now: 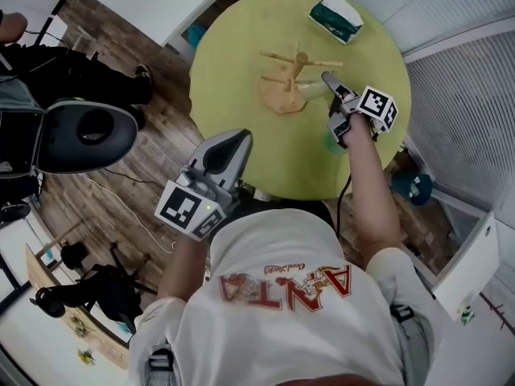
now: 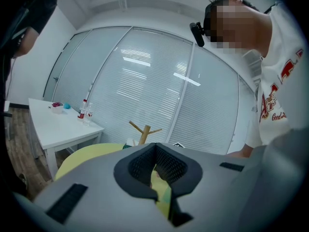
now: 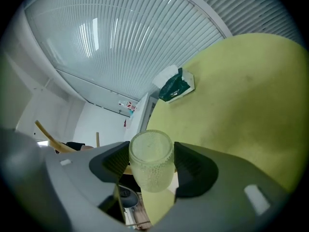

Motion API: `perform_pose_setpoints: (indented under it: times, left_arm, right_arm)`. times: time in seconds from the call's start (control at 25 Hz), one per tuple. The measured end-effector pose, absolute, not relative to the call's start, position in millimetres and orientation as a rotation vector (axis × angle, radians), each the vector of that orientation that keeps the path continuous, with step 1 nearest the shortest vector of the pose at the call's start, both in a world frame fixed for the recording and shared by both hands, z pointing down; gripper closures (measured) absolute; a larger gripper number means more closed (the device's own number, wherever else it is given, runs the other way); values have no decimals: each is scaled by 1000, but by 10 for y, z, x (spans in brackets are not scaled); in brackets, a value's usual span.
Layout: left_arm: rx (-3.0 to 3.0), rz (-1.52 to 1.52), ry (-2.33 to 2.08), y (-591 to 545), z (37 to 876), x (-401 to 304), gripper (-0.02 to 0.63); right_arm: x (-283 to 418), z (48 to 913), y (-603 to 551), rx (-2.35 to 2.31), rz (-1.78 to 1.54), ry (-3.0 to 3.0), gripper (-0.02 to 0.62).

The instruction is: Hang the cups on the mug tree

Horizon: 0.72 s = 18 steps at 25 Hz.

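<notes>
Round yellow-green bench (image 1: 241, 47) in a room with a glass wall hung with blinds and a wood floor.

Right arm – stretched forward over the bench, forearm bare, hand closed round the handle, marker cube uppermost. Right tongs (image 1: 329, 81) point away from the body. Jaws stand wide, and the right gripper view shows a pale, dimpled, translucent cup (image 3: 151, 161) clamped between the two black pads, both pads against its sides, one round end toward the camera. The cup is held above the bench top.

Wooden mug tree (image 1: 291, 75) stands just to the left of the right tongs' tips, near them. I cannot tell whether they touch. One of its pegs shows at the left edge of the right gripper view. No cup hangs on the pegs that show. A white-and-green tissue box (image 1: 335, 18) sits beyond the tongs, at the far rim of the bench.

Left arm – bent, drawn in close to the torso. Left tongs (image 1: 233, 143) hang at the near rim of the bench, well behind the right pair, pointing forward. Jaws together, nothing between them.
</notes>
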State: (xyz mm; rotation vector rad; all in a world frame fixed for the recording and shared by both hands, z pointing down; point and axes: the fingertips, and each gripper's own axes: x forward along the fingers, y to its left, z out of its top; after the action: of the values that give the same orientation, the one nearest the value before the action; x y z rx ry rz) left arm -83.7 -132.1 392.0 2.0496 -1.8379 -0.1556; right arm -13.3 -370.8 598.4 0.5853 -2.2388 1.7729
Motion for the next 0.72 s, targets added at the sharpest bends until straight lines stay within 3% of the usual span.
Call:
perform_pose_setpoints:
  times: [0.72]
  left_arm:
    - [2050, -152, -1830, -1263, 3927, -913, 598]
  right_arm:
    - [-180, 6113, -3630, 634, 1922, -2192, 314]
